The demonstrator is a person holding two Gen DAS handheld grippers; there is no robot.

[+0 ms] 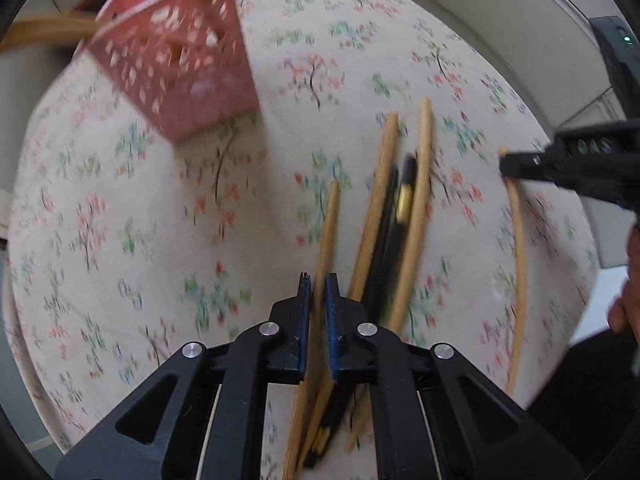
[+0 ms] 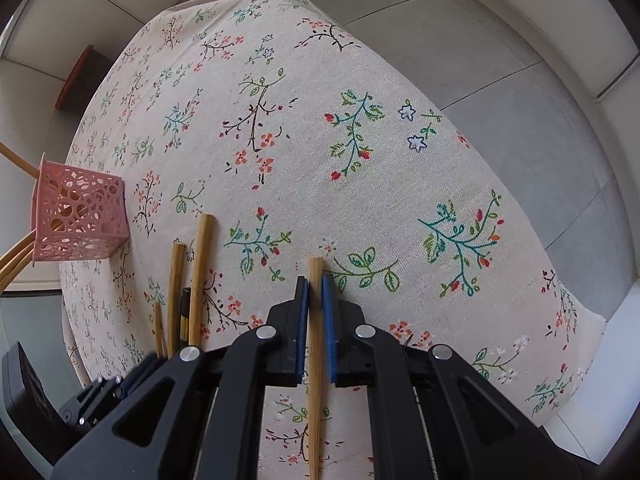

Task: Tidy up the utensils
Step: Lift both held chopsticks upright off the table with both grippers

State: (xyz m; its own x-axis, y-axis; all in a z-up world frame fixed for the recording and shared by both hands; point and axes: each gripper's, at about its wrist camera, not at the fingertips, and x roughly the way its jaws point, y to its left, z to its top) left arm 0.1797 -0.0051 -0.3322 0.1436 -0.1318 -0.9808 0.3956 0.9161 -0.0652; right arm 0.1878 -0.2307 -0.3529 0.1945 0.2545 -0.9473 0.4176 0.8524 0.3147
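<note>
A pink perforated basket [image 1: 180,60] stands on the floral tablecloth [image 1: 140,220] at the far left, with bamboo chopsticks sticking out of it. Several loose chopsticks lie side by side: two bamboo ones [image 1: 380,200] and a black one with a gold band [image 1: 404,200]. My left gripper [image 1: 316,292] points down over them, shut on a bamboo chopstick [image 1: 328,232]. My right gripper [image 2: 315,292] is shut on another bamboo chopstick [image 2: 315,272] lying apart on the cloth. The left wrist view shows that right gripper [image 1: 520,164] at the right edge. In the right wrist view the basket [image 2: 80,216] sits at the left.
The round table's edge [image 2: 580,308] drops off to a grey tiled floor [image 2: 520,100] on the right. A person's hand [image 1: 628,280] shows at the right of the left wrist view. A brown wooden piece [image 2: 76,80] stands beyond the table's far left.
</note>
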